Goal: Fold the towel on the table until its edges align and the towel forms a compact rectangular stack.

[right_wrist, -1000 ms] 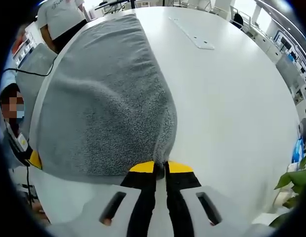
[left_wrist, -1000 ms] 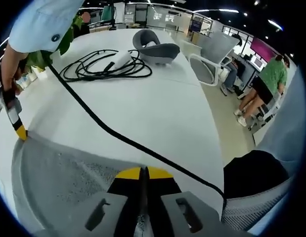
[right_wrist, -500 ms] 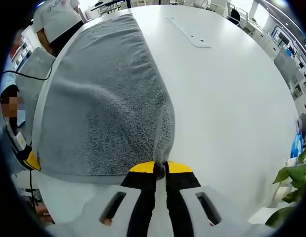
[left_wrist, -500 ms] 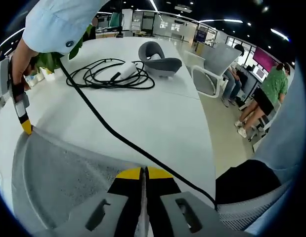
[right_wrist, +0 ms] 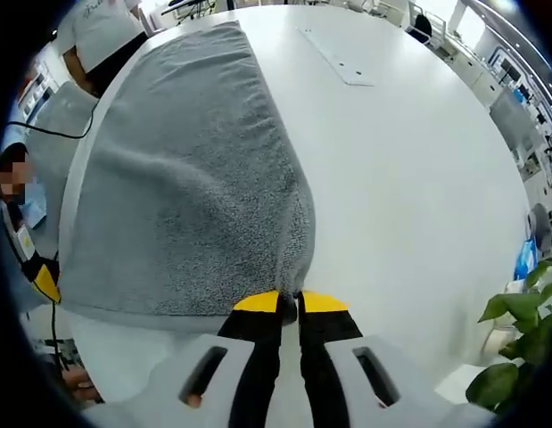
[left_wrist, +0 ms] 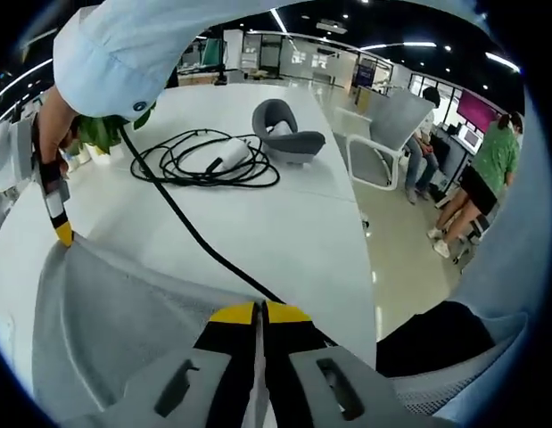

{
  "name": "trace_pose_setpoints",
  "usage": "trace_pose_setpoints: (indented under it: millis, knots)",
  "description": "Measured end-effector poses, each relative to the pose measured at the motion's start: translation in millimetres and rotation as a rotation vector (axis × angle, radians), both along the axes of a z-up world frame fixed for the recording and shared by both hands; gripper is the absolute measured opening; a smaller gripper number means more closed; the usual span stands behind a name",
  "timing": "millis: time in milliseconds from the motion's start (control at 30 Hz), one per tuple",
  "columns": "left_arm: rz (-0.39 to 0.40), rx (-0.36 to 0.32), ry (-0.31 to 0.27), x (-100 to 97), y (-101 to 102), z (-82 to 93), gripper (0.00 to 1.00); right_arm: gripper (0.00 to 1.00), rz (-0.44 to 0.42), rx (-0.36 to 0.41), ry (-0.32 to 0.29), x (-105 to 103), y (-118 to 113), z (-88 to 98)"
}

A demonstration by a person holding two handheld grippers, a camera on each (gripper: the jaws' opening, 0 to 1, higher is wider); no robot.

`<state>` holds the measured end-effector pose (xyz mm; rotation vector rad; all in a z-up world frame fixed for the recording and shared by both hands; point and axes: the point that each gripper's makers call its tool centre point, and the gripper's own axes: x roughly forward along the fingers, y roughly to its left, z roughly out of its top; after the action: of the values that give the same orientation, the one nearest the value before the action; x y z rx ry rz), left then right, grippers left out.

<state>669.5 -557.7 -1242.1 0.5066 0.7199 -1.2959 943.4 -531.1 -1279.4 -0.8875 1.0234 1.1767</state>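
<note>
A grey towel (right_wrist: 186, 187) lies stretched over the white table (right_wrist: 409, 178); its near edge is raised. My right gripper (right_wrist: 290, 303) is shut on one near corner. In the left gripper view, my left gripper (left_wrist: 259, 314) is shut on the other corner of the towel (left_wrist: 115, 312). The right gripper (left_wrist: 61, 234) also shows at the left of that view, in a hand, pinching the towel's far corner. In the right gripper view, the left gripper (right_wrist: 44, 283) appears at the left edge holding the towel's edge.
A coiled black cable (left_wrist: 204, 160) with a white plug and a grey headset (left_wrist: 286, 134) lie on the white table (left_wrist: 284, 223). A black cord (left_wrist: 182, 223) runs across it. A white chair (left_wrist: 383, 134) and seated people stand to the right. A plant (right_wrist: 507, 357) sits near the table edge.
Both grippers have lifted a little with the towel's edge, still shut on its corners. The views shifted slightly with the hands.
</note>
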Motion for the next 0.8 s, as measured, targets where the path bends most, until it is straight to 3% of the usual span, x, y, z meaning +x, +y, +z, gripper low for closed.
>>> trace_pose_setpoints:
  millis: [300, 800]
  knots:
    - [0.013, -0.063, -0.046, -1.0, -1, 37.3, 0.01, 0.05, -0.038, -0.043, 0.011, 8, -6, 23.5]
    - [0.036, -0.121, -0.113, 0.4, 1, 86.0, 0.01, 0.05, -0.024, -0.086, -0.031, 10, -10, 71.8]
